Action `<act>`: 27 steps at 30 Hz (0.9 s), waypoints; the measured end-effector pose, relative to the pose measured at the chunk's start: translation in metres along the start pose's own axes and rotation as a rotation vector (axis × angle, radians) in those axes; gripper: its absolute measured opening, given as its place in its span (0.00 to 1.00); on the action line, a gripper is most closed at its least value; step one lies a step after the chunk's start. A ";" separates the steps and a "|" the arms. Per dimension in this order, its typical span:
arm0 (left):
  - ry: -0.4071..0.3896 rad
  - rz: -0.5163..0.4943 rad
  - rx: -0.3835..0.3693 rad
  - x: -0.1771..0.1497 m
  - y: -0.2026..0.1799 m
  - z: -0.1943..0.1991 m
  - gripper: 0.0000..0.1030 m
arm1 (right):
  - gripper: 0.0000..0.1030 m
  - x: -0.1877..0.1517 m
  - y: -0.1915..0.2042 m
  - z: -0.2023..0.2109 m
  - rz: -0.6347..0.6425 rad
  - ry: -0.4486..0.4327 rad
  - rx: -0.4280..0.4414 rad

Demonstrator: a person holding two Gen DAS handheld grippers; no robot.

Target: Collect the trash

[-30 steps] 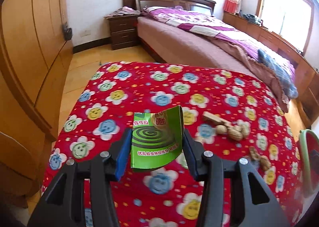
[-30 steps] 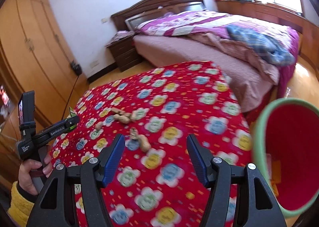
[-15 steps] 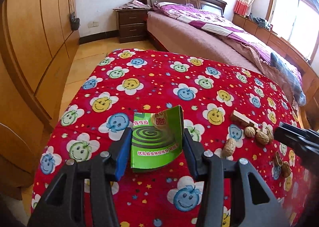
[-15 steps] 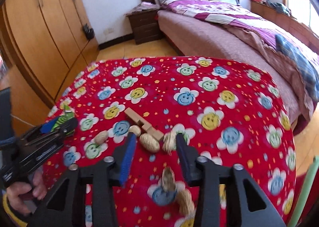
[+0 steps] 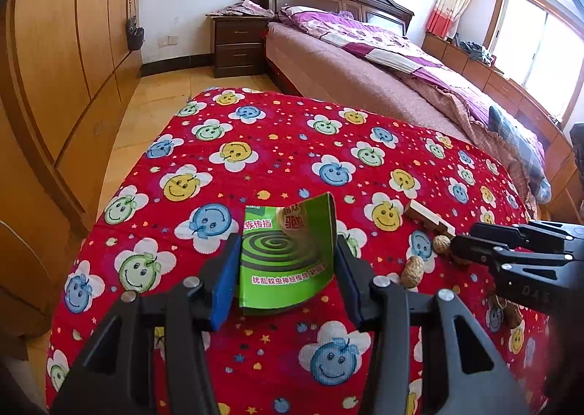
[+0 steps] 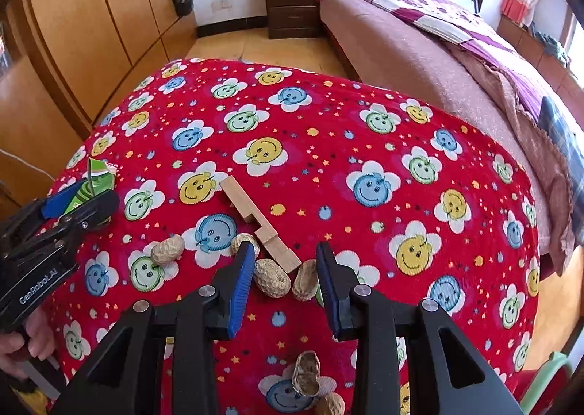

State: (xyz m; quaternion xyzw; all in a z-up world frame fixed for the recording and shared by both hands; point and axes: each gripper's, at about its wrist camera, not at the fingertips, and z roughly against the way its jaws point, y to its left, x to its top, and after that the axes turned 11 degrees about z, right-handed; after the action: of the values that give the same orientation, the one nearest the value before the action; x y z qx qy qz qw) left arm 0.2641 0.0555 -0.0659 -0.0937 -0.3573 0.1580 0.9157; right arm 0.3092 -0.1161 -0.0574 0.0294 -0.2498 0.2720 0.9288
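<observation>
My left gripper (image 5: 284, 261) is shut on a green mosquito-coil wrapper (image 5: 286, 254) and holds it over the red smiley tablecloth (image 5: 277, 145); it also shows at the left of the right wrist view (image 6: 78, 201). My right gripper (image 6: 284, 265) is open, its jaws either side of two peanut shells (image 6: 272, 278) beside a notched wooden piece (image 6: 261, 223). More shells lie to the left (image 6: 167, 250) and near the front edge (image 6: 306, 373). In the left wrist view the right gripper (image 5: 518, 250) reaches in from the right over the shells (image 5: 412, 266).
A green-rimmed red bin (image 6: 544, 384) shows at the lower right corner. A bed (image 5: 383, 61) and nightstand (image 5: 239, 46) stand behind the table, wooden wardrobes (image 5: 62, 68) to the left. The table drops off at its right edge toward the bed.
My right gripper has swung left from the bin, come down over the peanut shells and narrowed its jaws around them. My left gripper still holds the wrapper and has shifted a little left.
</observation>
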 end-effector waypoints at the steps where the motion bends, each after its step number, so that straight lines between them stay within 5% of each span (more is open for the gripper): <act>1: 0.000 0.001 0.000 0.000 0.000 0.000 0.48 | 0.34 0.001 0.000 -0.001 0.000 0.001 -0.003; 10: -0.002 -0.003 -0.007 0.000 -0.001 0.000 0.48 | 0.34 0.003 -0.023 -0.013 -0.157 0.001 0.052; 17: -0.002 -0.002 -0.008 0.000 -0.001 0.000 0.48 | 0.19 0.005 -0.002 -0.014 -0.072 -0.018 0.022; 27: -0.008 -0.008 -0.019 -0.001 -0.004 0.002 0.48 | 0.18 -0.008 -0.003 0.003 -0.109 -0.130 0.012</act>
State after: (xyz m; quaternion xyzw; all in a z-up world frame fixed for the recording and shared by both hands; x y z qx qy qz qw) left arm 0.2632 0.0522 -0.0637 -0.1004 -0.3628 0.1515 0.9140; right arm 0.3034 -0.1226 -0.0578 0.0660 -0.3060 0.2199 0.9239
